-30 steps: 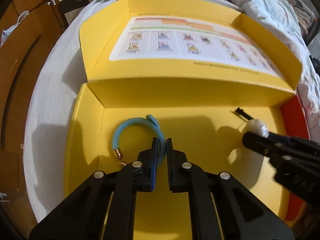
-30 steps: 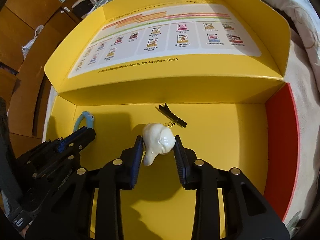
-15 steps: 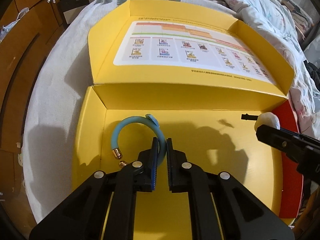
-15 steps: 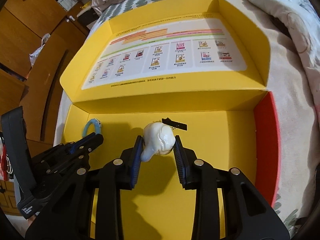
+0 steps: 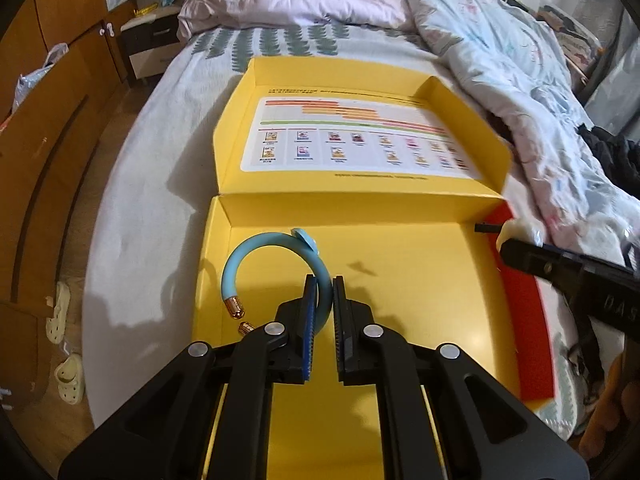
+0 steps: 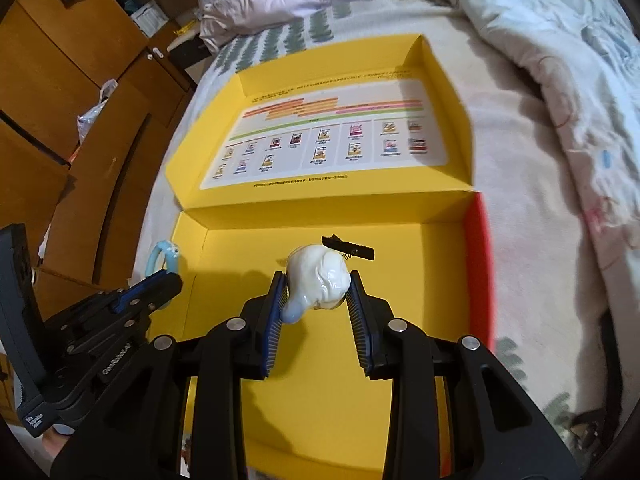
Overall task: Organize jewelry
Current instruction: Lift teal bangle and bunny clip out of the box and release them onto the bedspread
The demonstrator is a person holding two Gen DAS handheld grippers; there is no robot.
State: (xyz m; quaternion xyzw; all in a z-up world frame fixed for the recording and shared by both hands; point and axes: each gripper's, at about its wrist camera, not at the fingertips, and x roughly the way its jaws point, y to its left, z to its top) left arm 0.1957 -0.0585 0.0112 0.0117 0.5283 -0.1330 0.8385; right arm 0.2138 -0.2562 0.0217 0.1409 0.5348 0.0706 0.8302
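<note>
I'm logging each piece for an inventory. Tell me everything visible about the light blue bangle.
The light blue bangle is an open, C-shaped hoop, smooth and rubbery-looking, with a gold-coloured metal cap on each end and a small gap between the caps. A flat blue disc sits on its far side. The left hand-held gripper is shut on its right-hand arc, holding it above the left part of the yellow box. Nothing else appears to touch it.
</note>
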